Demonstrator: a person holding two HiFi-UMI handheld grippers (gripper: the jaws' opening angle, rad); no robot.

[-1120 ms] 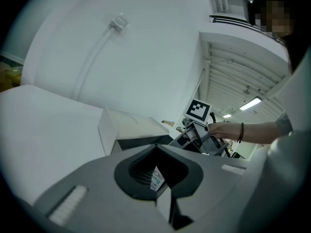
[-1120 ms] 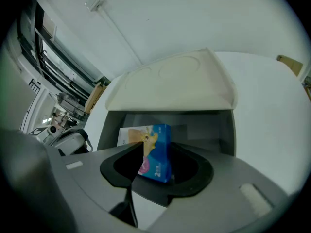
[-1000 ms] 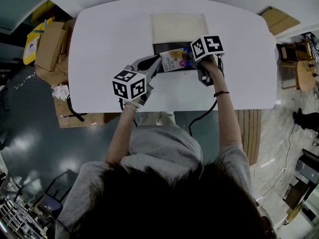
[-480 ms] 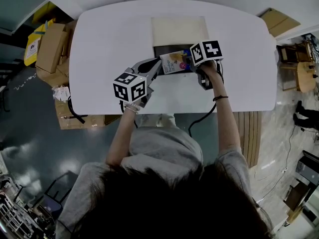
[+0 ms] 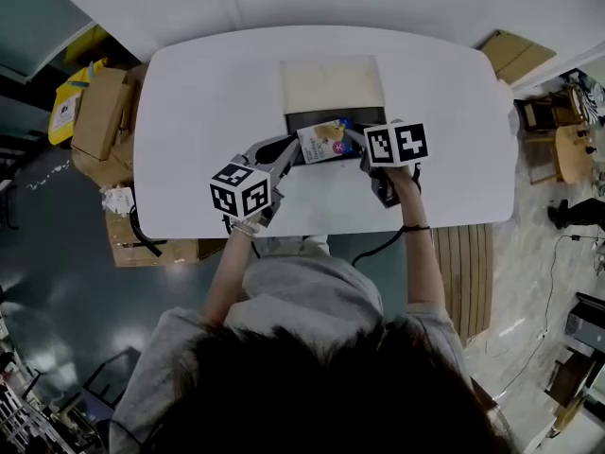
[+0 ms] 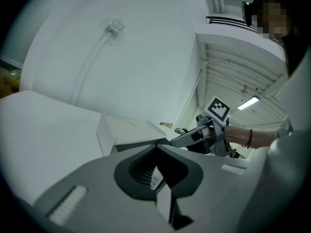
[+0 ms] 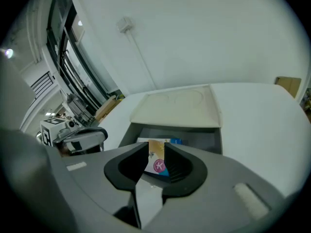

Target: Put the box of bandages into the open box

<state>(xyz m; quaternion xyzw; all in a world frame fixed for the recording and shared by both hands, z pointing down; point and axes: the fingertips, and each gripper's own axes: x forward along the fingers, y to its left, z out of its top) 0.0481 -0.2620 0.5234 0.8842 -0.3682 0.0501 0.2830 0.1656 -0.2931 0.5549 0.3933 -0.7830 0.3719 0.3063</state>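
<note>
Grey T-shirt (image 5: 302, 291), black wristband (image 5: 417, 227); left gripper (image 5: 291, 149) and right gripper (image 5: 358, 142) are grey.

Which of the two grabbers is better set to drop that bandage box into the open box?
Probably the left gripper: its jaws pinch a corner of the box of bandages, which sits over the open box. The right gripper is closing its jaws, the box in their gap seemingly unpinched.

white table (image 5: 189, 112) bearing open box (image 5: 331, 88)
</note>
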